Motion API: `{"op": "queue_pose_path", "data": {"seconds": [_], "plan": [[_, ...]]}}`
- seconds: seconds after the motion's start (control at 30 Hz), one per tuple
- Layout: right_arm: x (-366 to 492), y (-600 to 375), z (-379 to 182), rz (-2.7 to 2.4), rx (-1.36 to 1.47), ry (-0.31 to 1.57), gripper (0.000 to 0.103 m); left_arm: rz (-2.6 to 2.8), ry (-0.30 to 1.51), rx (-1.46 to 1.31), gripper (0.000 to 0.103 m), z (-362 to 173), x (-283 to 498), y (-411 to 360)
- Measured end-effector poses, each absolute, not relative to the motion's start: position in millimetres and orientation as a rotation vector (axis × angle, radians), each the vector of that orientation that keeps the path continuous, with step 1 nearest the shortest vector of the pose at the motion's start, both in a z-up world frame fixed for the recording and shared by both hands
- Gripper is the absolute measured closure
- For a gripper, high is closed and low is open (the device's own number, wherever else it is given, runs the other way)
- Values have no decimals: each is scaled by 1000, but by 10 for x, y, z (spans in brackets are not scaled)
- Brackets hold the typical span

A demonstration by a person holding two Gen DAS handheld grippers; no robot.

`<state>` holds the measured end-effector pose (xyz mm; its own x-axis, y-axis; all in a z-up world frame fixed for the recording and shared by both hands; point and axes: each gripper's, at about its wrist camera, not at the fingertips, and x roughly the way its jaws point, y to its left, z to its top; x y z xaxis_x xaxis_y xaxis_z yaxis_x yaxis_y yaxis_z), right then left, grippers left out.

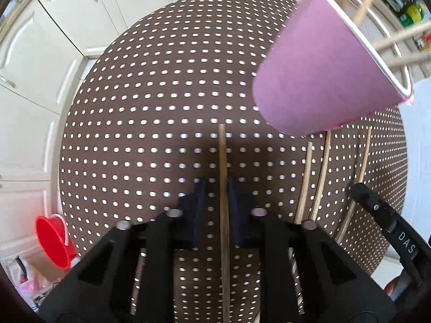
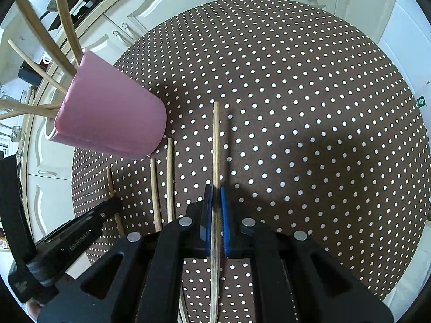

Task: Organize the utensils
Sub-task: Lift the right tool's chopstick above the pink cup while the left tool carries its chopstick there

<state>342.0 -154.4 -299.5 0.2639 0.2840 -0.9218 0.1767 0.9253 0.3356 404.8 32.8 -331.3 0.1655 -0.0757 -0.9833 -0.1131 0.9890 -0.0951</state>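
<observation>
Your left tongs [image 1: 216, 210] and right tongs [image 2: 216, 215] each clamp one chopstick [image 1: 223, 167], ready for the pink cup [image 1: 323, 67] at upper right.

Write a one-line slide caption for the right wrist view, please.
Right hand-held gripper shut on a chopstick above the dotted table, beside a pink cup.

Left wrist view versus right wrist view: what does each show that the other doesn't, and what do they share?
Only the left wrist view: a red bucket at the lower left, and the left gripper closed on the leftmost chopstick. Only the right wrist view: a green sign, and the right gripper closed on the rightmost chopstick. Both: the pink cup holding chopsticks, the dotted table, two loose chopsticks.
</observation>
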Motion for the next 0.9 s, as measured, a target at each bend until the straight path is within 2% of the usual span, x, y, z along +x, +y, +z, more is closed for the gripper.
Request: {"op": "queue_pose_path", "data": {"seconds": [0.27, 0.9], "plan": [[3428, -1460, -2902, 89, 398, 1279, 98, -16, 1389, -198, 97, -3257, 4001, 395], [3114, -1567, -2169, 82, 398, 1080, 98, -54, 1153, -162, 97, -2385, 3624, 439]]}}
